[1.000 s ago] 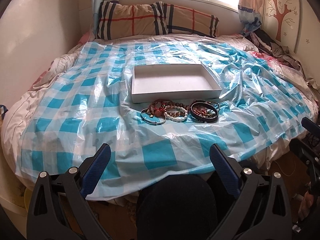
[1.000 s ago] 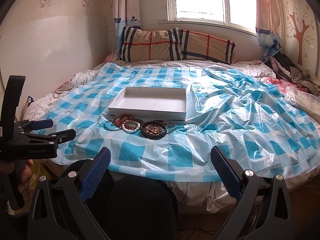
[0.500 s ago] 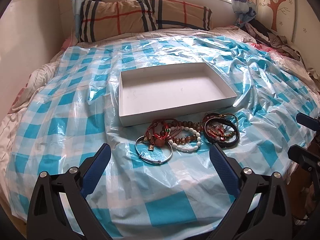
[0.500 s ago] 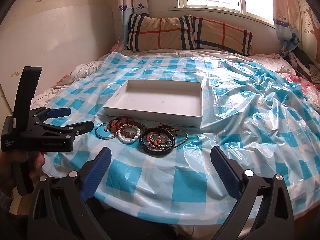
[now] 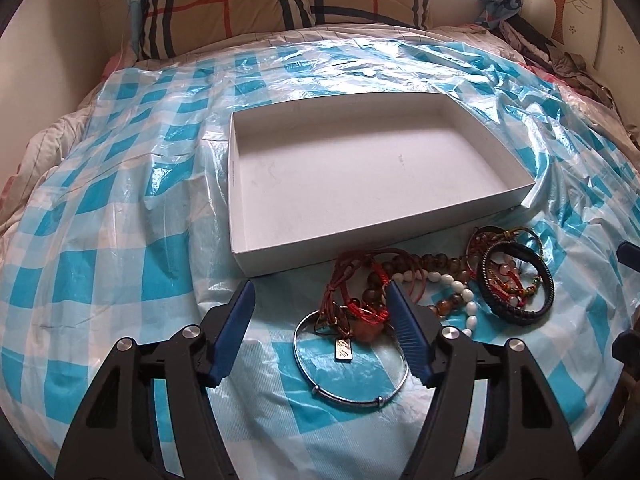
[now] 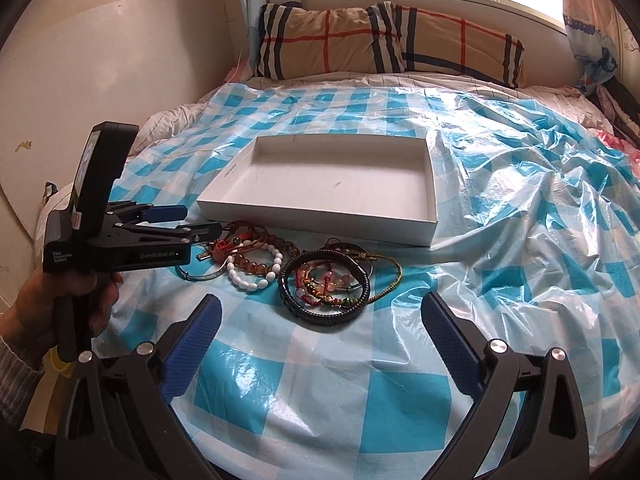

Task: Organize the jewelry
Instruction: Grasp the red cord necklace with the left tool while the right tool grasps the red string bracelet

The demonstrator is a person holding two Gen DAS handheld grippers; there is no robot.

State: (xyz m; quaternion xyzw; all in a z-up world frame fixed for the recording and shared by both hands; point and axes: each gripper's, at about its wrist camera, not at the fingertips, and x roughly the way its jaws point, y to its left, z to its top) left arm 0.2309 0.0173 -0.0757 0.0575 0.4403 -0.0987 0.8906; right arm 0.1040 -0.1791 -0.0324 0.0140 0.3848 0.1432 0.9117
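A pile of bracelets lies on the blue checked plastic sheet in front of an empty white box (image 5: 280,256) (image 6: 312,216). A silver bangle (image 5: 348,398) with a small tag lies nearest, then red cord bracelets (image 5: 360,308), white beads (image 5: 452,284) (image 6: 252,282) and a black braided bangle (image 5: 516,312) (image 6: 324,314). My left gripper (image 5: 320,292) is open, its fingers over the silver bangle and red cords. It also shows in the right wrist view (image 6: 196,224). My right gripper (image 6: 320,312) is open and empty, a little short of the black bangle.
Plaid pillows (image 6: 360,40) lie at the head of the bed under a window. The plastic sheet (image 6: 540,200) is crumpled on the right. Clothes are heaped at the far right edge (image 5: 568,60). A wall panel stands on the left (image 6: 100,60).
Both grippers have moved forward over the bed toward the jewelry. The left gripper's jaws have narrowed and now stand over the silver bangle and red cords.
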